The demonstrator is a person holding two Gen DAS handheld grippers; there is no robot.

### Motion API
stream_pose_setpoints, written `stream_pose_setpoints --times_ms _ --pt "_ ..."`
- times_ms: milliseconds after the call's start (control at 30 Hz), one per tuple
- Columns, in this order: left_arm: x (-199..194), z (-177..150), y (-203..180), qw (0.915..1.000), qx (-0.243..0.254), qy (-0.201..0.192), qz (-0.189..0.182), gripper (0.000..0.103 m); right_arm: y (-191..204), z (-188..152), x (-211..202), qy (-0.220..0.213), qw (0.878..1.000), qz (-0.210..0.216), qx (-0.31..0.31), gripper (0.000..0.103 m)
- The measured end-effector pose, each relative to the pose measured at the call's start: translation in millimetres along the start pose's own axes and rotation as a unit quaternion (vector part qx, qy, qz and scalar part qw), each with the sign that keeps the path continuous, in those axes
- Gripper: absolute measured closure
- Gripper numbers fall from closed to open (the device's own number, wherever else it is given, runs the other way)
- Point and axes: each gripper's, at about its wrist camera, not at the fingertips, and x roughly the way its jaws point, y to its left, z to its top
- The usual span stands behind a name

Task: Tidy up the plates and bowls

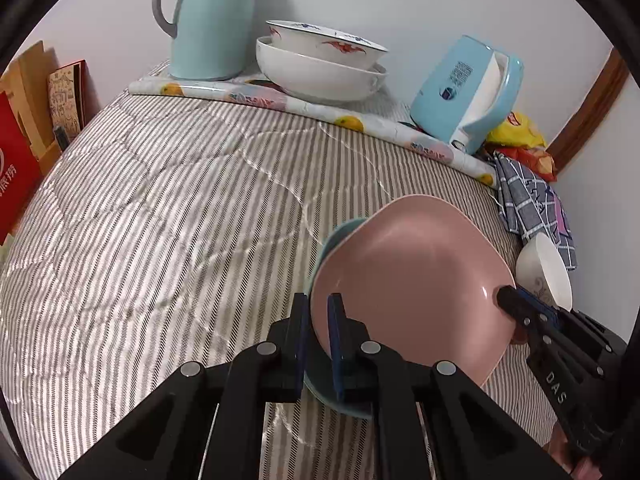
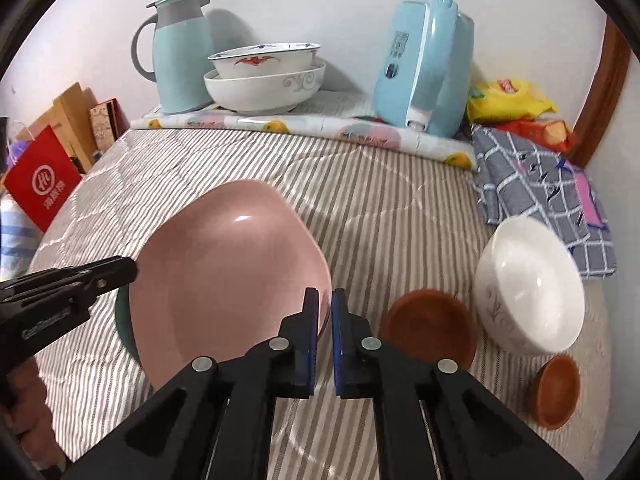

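Note:
A pink plate (image 1: 408, 280) lies on a teal plate (image 1: 340, 232) on the striped cloth. My left gripper (image 1: 318, 320) is shut on the near left rims of both plates. My right gripper (image 2: 325, 312) is shut on the pink plate's (image 2: 228, 280) right rim; it also shows in the left wrist view (image 1: 510, 300). A white bowl (image 2: 528, 284) and two small brown dishes (image 2: 430, 326) (image 2: 556, 390) stand to the right. Two stacked bowls (image 2: 264, 76) stand at the back.
A light-blue thermos jug (image 2: 182, 56) and a blue appliance (image 2: 424, 64) stand at the back by the wall. A checked cloth (image 2: 536, 184) and snack bags (image 2: 508, 100) lie at the right. A red bag (image 2: 40, 184) stands at the left edge.

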Motion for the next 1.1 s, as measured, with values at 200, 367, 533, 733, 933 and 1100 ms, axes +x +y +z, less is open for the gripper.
stream_pose_setpoints --times_ms 200,367,533,733,933,1100 --pt "3 4 2 1.0000 -0.002 0.005 0.000 0.092 2 11 11 0.003 1.000 0.001 -0.002 0.097" --pt "3 4 1 1.0000 -0.001 0.008 0.000 0.092 0 12 15 0.009 1.000 0.007 0.000 0.094" --pt "1 2 -9 0.9998 0.017 -0.001 0.003 0.092 -3 4 1 -0.010 1.000 0.006 -0.004 0.065" --pt "11 -8 -17 0.9996 0.028 0.011 -0.003 0.093 -8 -11 -11 -0.017 1.000 -0.007 -0.005 0.065" --pt "7 -18 -19 0.9995 0.026 0.015 -0.002 0.096 -11 -22 -16 -0.023 1.000 0.013 0.006 0.065" --pt "-5 -21 -17 0.9994 0.032 0.010 0.001 0.096 -9 -16 -4 -0.021 0.998 0.047 0.027 0.094"
